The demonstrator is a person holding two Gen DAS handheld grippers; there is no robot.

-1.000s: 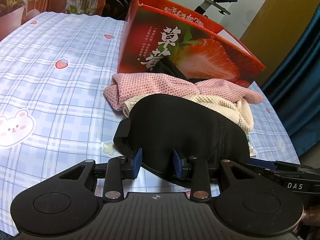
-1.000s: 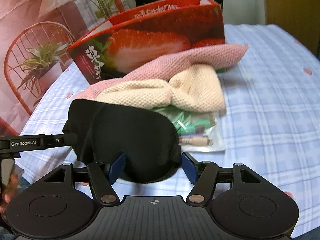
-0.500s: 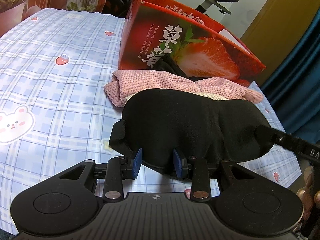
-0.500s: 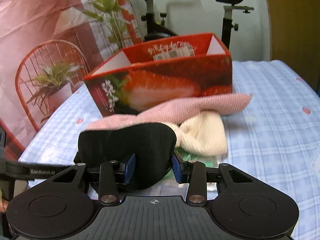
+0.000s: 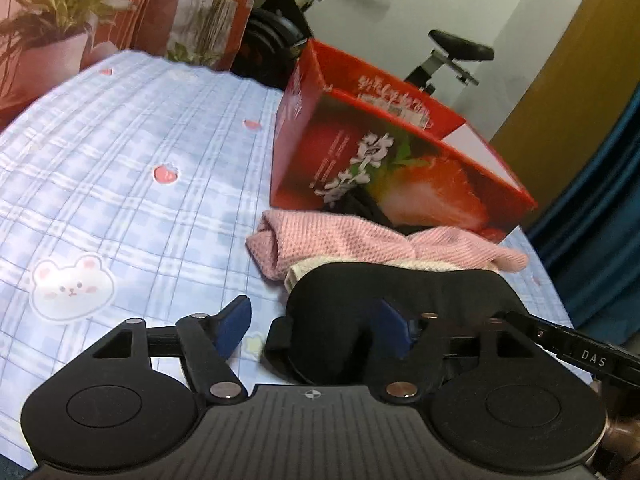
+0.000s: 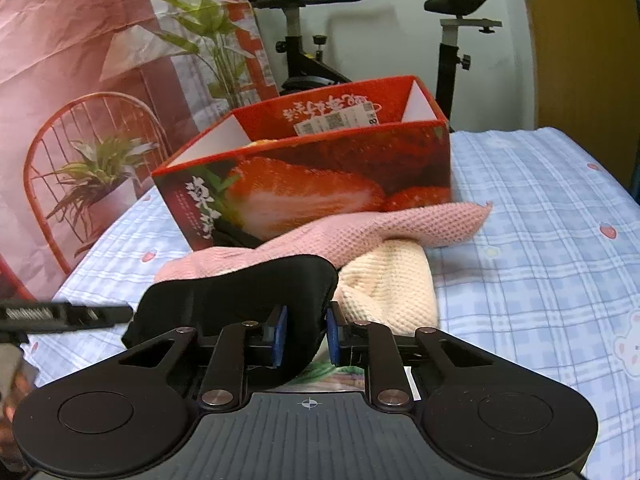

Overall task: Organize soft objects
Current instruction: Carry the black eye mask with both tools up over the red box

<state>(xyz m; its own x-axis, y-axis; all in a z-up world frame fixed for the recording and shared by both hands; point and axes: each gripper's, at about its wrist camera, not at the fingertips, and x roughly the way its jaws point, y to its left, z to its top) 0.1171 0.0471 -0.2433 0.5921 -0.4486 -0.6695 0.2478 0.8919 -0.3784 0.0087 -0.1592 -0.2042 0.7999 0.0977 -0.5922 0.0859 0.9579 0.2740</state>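
Note:
A black sleep mask (image 5: pixel 404 292) hangs above the bed. My right gripper (image 6: pixel 306 334) is shut on one end of the mask (image 6: pixel 248 300). My left gripper (image 5: pixel 312 324) is open, its blue pads wide apart, with the mask's other end lying over its right finger. Behind the mask lie a pink knit cloth (image 5: pixel 360 240) (image 6: pixel 384 224) and a cream knit cloth (image 6: pixel 392 280). The red strawberry box (image 5: pixel 384 168) (image 6: pixel 320 184) stands open just beyond them.
The bed has a blue checked sheet (image 5: pixel 120 200) (image 6: pixel 540 240). A clear packet (image 6: pixel 340 376) lies under my right gripper. An exercise bike (image 6: pixel 452 40) and a plant backdrop (image 6: pixel 100 80) stand behind the bed.
My left gripper has opened and let go of the mask. My right gripper has closed on the mask and lifted it. Both views now look higher over the box.

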